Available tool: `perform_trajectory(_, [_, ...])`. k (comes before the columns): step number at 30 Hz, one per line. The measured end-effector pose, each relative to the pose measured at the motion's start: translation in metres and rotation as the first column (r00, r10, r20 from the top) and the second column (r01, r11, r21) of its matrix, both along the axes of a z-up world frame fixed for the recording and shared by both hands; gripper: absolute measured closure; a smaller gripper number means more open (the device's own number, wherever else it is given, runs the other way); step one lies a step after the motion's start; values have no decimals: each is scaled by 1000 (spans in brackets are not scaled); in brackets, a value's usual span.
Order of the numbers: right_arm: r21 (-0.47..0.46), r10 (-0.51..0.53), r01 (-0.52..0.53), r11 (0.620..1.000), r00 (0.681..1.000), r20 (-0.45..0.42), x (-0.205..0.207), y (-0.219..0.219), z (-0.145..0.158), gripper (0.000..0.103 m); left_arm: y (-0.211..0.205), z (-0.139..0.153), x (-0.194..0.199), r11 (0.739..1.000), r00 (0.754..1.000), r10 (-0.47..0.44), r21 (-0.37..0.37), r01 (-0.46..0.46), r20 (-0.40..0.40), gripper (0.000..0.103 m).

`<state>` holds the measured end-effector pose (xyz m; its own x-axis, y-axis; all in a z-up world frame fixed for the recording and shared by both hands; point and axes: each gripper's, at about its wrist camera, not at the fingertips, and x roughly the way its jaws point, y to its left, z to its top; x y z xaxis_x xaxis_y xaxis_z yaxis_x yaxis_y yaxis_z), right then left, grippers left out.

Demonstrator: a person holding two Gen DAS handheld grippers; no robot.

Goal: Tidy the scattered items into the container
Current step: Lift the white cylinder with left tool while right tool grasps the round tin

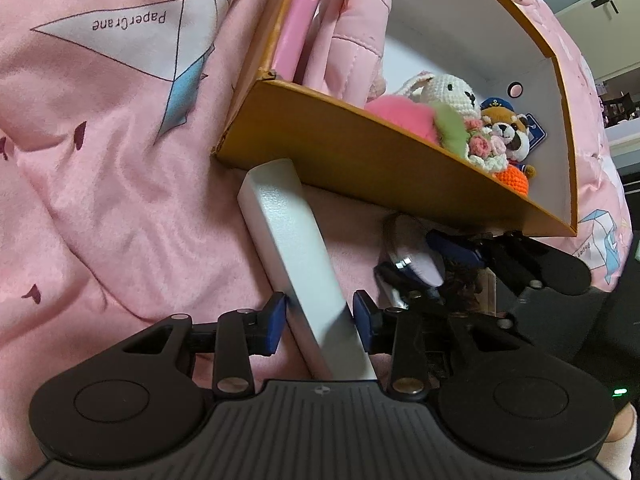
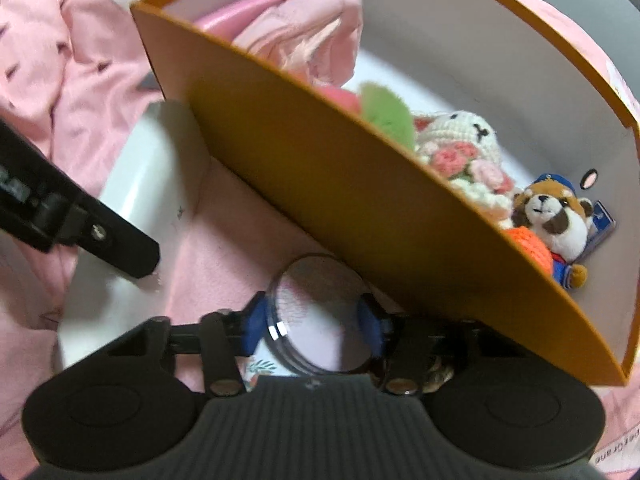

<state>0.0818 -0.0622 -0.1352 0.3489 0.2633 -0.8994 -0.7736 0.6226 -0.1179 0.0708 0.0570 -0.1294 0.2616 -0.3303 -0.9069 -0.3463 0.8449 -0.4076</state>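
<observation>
Your left gripper (image 1: 320, 322) clasps the long white box (image 1: 294, 248), its axis pointing toward the orange container (image 1: 360, 160) just ahead. Your right gripper's (image 2: 316, 326) fingers clamp the round compact (image 2: 320, 316) beside its wall.

Two matching handheld grippers fill the foreground. The left gripper (image 1: 320, 320) has a matte black body with a ribbed grey-black centre panel bearing a small cross-shaped emblem, flanked by two rounded black lobes, each stamped with a shallow circular recess. Black linkage bars pivot on silver rivets and end in blue fingertips (image 1: 276, 322). A small green light glows at its right edge. The right gripper (image 2: 316, 326) shows the same ribbed panel, round lobes, silver rivets and blue fingertips (image 2: 256, 326).
</observation>
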Motion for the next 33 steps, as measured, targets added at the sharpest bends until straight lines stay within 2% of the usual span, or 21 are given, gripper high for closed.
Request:
perform_trajectory(3, [47,-27,27,999,1000,-2,0,-11,17,75,-3,3,0,1000,1000,-6,10,6,2,62])
perform_trajectory(6, [73,-60,59,996,998,17,0,-24,31,82,-5,4,-2,1000,1000,-3,17,3,3,62])
perform_trajectory(11, [73,-106,105,992,994,11,6,-41,29,83,-2,1,-2,1000,1000,28,8,-28,-10,63])
perform_trajectory(16, [85,-107,106,991,994,13,2,-40,27,86,-2,4,-8,999,999,47,9,-47,8,64])
perform_trajectory(18, [95,-107,104,990,994,24,-2,-42,32,89,-2,10,-10,999,999,43,10,-43,24,65])
perform_trajectory(30, [262,-122,108,959,992,37,-26,-61,83,89,-19,43,-26,999,990,-26,28,22,136,70])
perform_trajectory(33, [279,-135,117,953,990,44,-32,-66,88,89,-20,50,-32,1000,983,-26,4,25,179,71])
